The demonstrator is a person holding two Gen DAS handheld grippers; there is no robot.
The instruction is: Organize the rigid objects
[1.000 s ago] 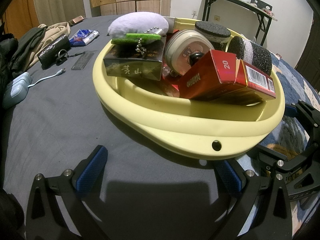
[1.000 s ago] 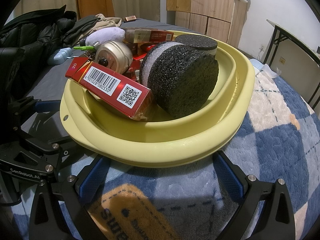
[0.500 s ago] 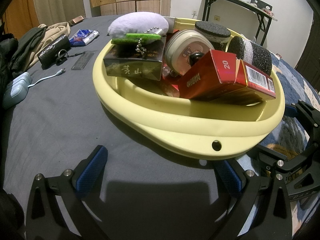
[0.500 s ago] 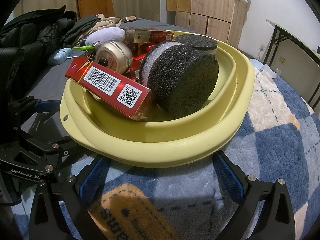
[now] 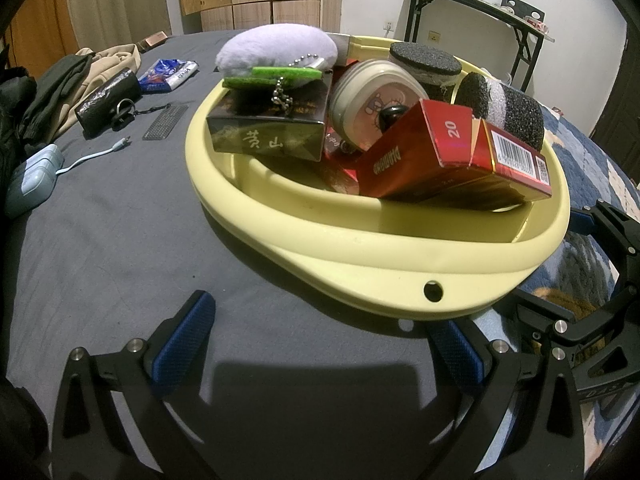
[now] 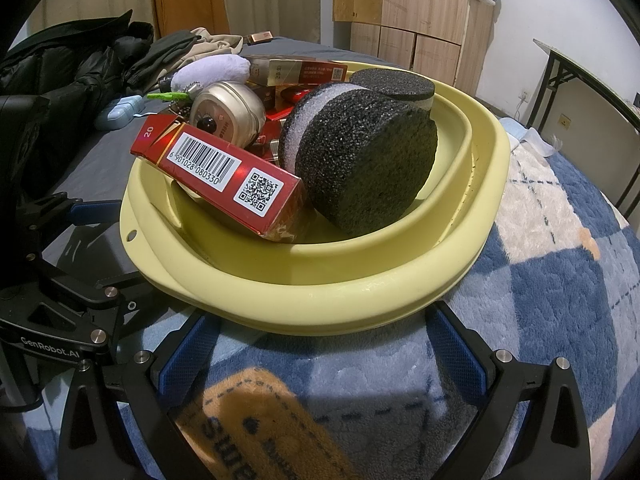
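The yellow basin [image 5: 360, 248] sits on a bed, half on the grey sheet [image 5: 100, 240] and half on the blue checked blanket [image 6: 560, 300], and it is already piled full. Inside it are a long red box [image 5: 452, 160] leaning on the rim, a dark box [image 5: 268, 136] with gold writing, a round tin [image 5: 372, 104], two black foam rolls [image 6: 360, 152], and a soft purple toy [image 5: 276, 50] with a little chain on top. The left gripper [image 5: 320, 344] is just in front of the basin with its two blue fingers wide apart and nothing between them. The right gripper [image 6: 320, 356] is near the other side of the basin, also spread apart and empty. So most of the tidying looks done, since the hard things are gathered in one place. Some things lie out on the sheet, well apart from the basin: a black pouch [image 5: 108, 100] with a ring, a small comb [image 5: 165, 122], a blue packet [image 5: 168, 74] and a pale blue charger [image 5: 32, 184] with its cable. Those may be what is left, or the full basin may need to be carried away next.
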